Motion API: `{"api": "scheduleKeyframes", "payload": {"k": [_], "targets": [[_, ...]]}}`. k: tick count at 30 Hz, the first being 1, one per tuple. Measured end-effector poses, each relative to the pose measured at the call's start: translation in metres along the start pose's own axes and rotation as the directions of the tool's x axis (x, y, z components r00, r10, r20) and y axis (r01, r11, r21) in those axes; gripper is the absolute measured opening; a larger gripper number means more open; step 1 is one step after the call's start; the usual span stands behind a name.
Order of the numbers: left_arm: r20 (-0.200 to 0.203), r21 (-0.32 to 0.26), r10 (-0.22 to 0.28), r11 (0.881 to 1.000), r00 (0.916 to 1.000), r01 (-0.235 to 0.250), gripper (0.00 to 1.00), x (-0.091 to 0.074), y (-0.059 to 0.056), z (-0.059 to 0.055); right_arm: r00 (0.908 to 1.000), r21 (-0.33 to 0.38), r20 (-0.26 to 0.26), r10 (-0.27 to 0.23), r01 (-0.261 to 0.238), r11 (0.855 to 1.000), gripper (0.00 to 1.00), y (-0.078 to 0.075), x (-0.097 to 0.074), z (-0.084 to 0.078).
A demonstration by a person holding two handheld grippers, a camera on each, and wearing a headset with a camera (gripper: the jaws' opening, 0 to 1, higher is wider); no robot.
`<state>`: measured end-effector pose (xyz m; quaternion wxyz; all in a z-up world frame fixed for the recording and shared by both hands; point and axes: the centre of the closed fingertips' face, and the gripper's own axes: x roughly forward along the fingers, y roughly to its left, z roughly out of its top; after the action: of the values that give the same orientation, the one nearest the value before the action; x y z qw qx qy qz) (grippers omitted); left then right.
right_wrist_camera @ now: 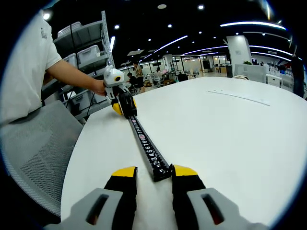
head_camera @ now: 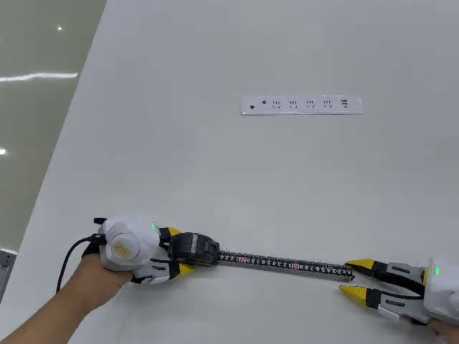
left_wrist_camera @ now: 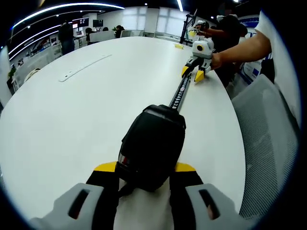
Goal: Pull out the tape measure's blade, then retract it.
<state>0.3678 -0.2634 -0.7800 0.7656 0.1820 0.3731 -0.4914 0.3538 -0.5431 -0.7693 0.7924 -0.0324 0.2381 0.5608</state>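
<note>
The black tape measure (head_camera: 193, 249) was seen lying on the white table (head_camera: 215, 172), near its front edge, with its case clamped between the yellow-tipped jaws of the left gripper (head_camera: 179, 251). In the left gripper view the case (left_wrist_camera: 153, 143) was pressed on both sides by those jaws, one yellow tip showing at each flank. The blade (head_camera: 283, 263) was drawn out of the case and laid flat along the tabletop, running straight towards the right gripper (head_camera: 356, 278). The numbered face of the blade was turned upward. Its far end was found between the tips of the right gripper, whose jaws were held spread apart. In the right gripper view the blade's end (right_wrist_camera: 160, 173) was seen lying in the gap between the two jaws, just beside one of them, and was not pinched by them. From there the blade (right_wrist_camera: 144, 141) could be followed back to the case held in the left gripper (right_wrist_camera: 124, 106). The two grippers were kept well apart, at opposite ends of the blade. A white power strip (head_camera: 301, 105) was lying further back on the table, well apart from the tape measure. A black cable (head_camera: 68, 258) was seen trailing from the rear of the left gripper.
</note>
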Motion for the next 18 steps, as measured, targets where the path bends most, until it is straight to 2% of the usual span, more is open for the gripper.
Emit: {"api": "scheduleKeyframes", "payload": {"k": [2,7,11,18], "targets": [[0.000,-0.007,0.012,1.000,0.9999,-0.012,0.43,-0.001,0.001,0.000,0.9999,-0.009,0.006,-0.010,0.010,1.000,0.28,0.000,-0.001,0.002],[0.007,-0.015,0.013,1.000,0.9999,-0.013,0.43,-0.004,0.000,0.002,0.9998,0.000,0.008,-0.019,0.019,1.000,0.30,0.002,-0.001,0.003],[0.020,-0.037,0.027,0.999,0.9994,-0.026,0.45,-0.007,0.003,0.003,0.9997,0.006,0.000,-0.025,0.025,1.000,0.32,0.003,-0.001,0.003],[0.019,-0.047,0.039,0.998,0.9990,-0.039,0.47,-0.012,0.002,0.002,0.9993,0.011,-0.003,-0.038,0.038,0.999,0.34,0.004,-0.002,0.003]]}}
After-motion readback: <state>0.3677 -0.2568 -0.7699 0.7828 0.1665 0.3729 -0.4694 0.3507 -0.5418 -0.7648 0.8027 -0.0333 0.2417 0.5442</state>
